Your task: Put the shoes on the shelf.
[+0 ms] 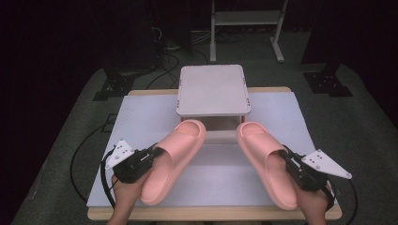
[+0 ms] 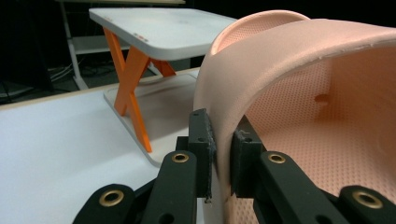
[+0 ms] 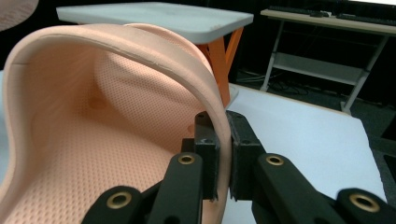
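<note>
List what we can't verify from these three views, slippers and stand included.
- Soles of the left slipper and right slipper: high view, hidden by their own uppers, so table contact is unclear.
- Left slipper's heel: left gripper view, cut off by the frame edge.
- Space under the white stand: high view, covered by its top.
- Hands' grip on the left gripper and right gripper: cut off at the bottom edge.

I am working in what looks like a lab or recording studio. Around my white-topped table (image 1: 141, 117) the room is dark. Black cables (image 1: 164, 58) trail over grey carpet (image 1: 70, 117) behind it, beside black stand bases (image 1: 327, 83) and a metal-framed bench (image 1: 246, 18).
</note>
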`<state>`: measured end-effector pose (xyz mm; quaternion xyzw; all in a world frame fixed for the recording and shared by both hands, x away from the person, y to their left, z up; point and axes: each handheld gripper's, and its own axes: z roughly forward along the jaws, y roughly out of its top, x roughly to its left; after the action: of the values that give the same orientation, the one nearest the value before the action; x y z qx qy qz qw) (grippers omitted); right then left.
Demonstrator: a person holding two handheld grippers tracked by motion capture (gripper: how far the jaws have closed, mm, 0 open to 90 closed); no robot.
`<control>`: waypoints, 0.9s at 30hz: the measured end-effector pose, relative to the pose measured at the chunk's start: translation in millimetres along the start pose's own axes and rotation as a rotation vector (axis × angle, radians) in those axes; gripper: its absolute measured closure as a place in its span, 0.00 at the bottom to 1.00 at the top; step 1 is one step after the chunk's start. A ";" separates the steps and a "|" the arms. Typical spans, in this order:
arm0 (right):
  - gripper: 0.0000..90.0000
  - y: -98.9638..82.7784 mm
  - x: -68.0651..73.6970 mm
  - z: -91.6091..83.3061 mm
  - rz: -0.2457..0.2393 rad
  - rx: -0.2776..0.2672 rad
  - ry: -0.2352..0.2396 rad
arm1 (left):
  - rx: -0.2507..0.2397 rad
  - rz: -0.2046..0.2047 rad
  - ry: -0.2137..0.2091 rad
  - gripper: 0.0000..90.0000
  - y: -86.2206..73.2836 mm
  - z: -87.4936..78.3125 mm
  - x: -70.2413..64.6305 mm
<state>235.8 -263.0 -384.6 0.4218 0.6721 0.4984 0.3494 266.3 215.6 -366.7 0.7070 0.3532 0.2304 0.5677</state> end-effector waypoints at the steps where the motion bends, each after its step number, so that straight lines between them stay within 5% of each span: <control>1: 0.93 2.6 -0.1 0.0 -0.005 -0.004 -0.001 | -0.003 0.002 0.000 0.91 1.4 0.2 0.3; 14: 0.93 31.7 -1.2 -1.3 0.009 -0.057 -0.001 | -0.009 0.012 -0.005 0.91 25.7 5.8 3.8; 27: 0.93 56.4 -0.4 17.6 -0.001 -0.067 0.021 | -0.008 0.007 0.003 0.91 42.8 17.6 14.6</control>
<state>264.0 -248.5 -334.7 0.4043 0.6587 0.5248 0.3567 298.6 210.9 -330.9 0.7057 0.3505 0.2350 0.5692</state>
